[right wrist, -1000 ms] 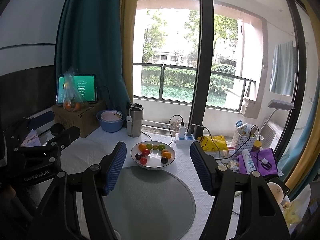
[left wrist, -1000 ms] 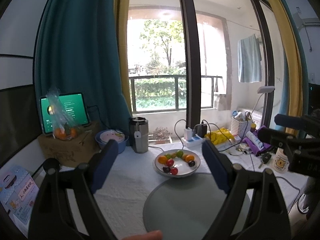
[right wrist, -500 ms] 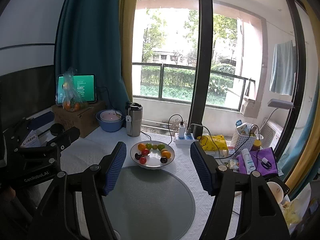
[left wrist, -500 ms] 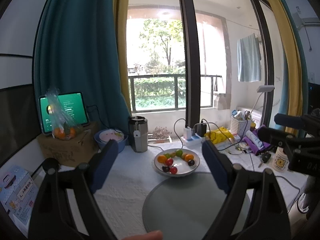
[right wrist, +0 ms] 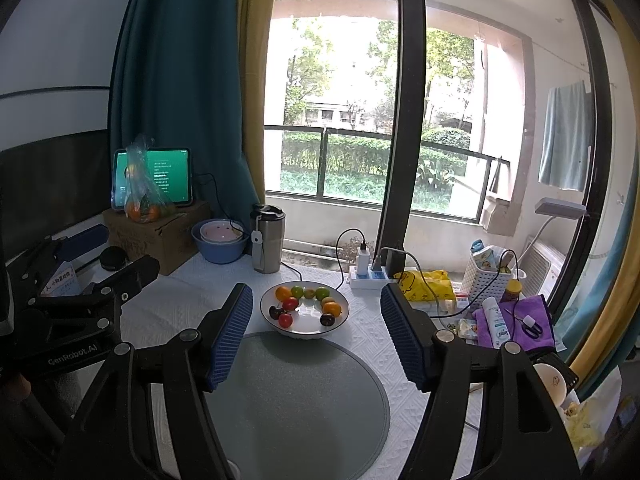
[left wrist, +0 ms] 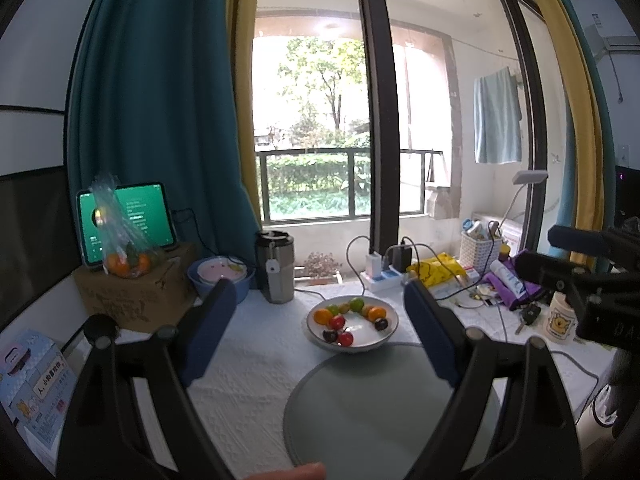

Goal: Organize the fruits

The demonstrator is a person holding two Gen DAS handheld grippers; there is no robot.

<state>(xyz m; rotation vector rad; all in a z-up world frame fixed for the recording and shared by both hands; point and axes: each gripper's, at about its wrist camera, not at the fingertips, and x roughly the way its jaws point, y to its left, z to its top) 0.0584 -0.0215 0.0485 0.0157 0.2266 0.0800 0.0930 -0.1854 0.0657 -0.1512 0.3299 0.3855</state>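
A white bowl (right wrist: 304, 330) holds small fruits (right wrist: 306, 304) in orange, green, red and dark purple. A blue bowl (right wrist: 218, 250) nests a pink one (right wrist: 220, 232). Left gripper (left wrist: 316, 320) and right gripper (right wrist: 316, 328) both gape, holding nothing

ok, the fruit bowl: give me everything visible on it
The fruit bowl is a shallow round white dish, apparently ceramic, with a thin dark rim. It sits upright on the white textured tablecloth, its near edge at the far edge of the grey round mat. Inside, small fruits lie in an arc: orange, green, red and dark ones, with the middle bare. Neither gripper touches it.
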